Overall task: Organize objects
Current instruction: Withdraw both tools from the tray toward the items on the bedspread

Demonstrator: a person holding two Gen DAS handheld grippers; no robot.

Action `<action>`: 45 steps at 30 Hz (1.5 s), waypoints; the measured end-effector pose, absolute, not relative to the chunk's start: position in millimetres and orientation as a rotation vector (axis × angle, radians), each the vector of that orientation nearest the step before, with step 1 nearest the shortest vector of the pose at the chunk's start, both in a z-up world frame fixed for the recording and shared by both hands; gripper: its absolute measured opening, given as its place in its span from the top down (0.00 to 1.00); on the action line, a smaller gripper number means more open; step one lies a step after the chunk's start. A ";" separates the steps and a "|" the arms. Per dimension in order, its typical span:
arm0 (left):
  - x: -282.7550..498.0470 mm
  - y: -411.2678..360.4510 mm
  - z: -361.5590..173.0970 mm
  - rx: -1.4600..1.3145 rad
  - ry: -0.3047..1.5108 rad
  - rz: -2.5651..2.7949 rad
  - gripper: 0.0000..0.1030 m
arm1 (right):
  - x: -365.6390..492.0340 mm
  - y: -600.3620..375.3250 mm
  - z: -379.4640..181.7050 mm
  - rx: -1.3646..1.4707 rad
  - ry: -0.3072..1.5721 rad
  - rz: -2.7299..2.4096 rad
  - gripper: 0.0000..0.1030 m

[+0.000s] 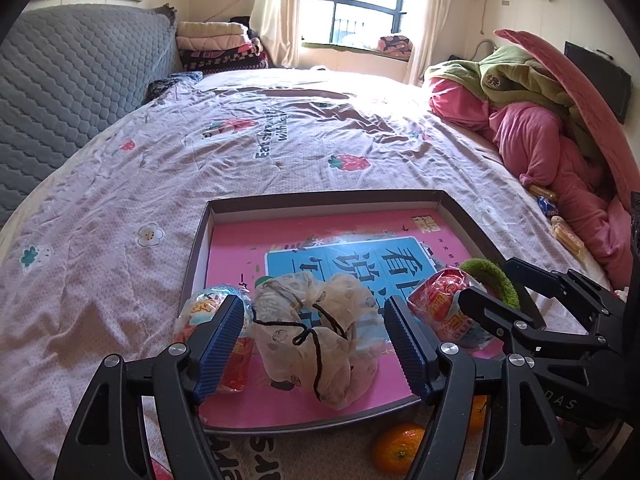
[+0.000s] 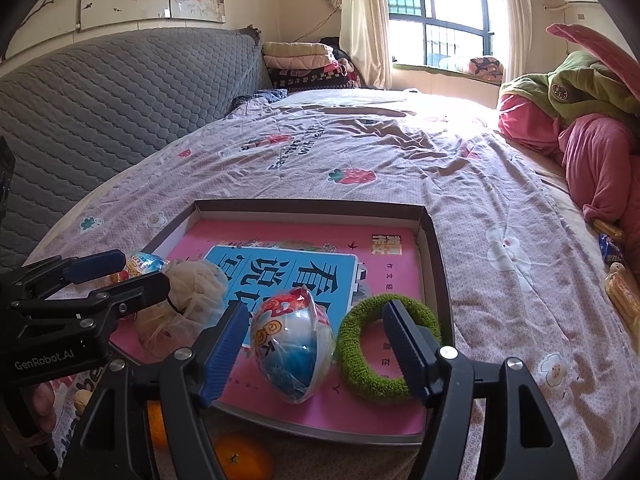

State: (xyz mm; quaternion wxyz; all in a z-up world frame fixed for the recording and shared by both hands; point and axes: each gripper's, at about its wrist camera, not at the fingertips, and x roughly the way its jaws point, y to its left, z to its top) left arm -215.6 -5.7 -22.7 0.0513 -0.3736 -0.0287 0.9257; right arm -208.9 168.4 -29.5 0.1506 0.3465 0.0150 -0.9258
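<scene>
With both tools spread wide and empty, the left gripper [image 1: 316, 344] is being held astride the mesh pouch [image 1: 320, 336] and the right gripper [image 2: 316, 350] astride the wrapped egg [image 2: 294, 344] inside the tray [image 2: 436, 264], where a roll toward the green ring [image 2: 384, 350] is being risked.

Glossy plastic egg [image 2: 294, 350]; fuzzy green ring [image 2: 384, 344]; sheer mesh pouch [image 1: 316, 332].

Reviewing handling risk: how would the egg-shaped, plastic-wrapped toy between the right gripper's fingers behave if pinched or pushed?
The egg-shaped, plastic-wrapped toy would probably roll, given its rounded body on the flat pink tray. Its glossy wrap looks slippery against the pads, and it seems light.
</scene>
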 end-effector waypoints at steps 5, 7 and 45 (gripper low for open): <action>-212.1 -7.8 -18.7 -1.130 -0.094 2.829 0.28 | -207.4 168.6 -24.9 0.985 0.037 -2.657 0.32; -210.0 -8.6 -17.6 -1.126 -0.086 2.837 0.28 | -206.6 168.8 -22.6 0.978 0.035 -2.659 0.32; -163.5 -15.7 8.0 -1.069 -0.111 2.953 0.27 | -174.8 170.2 15.1 0.850 0.018 -2.658 0.29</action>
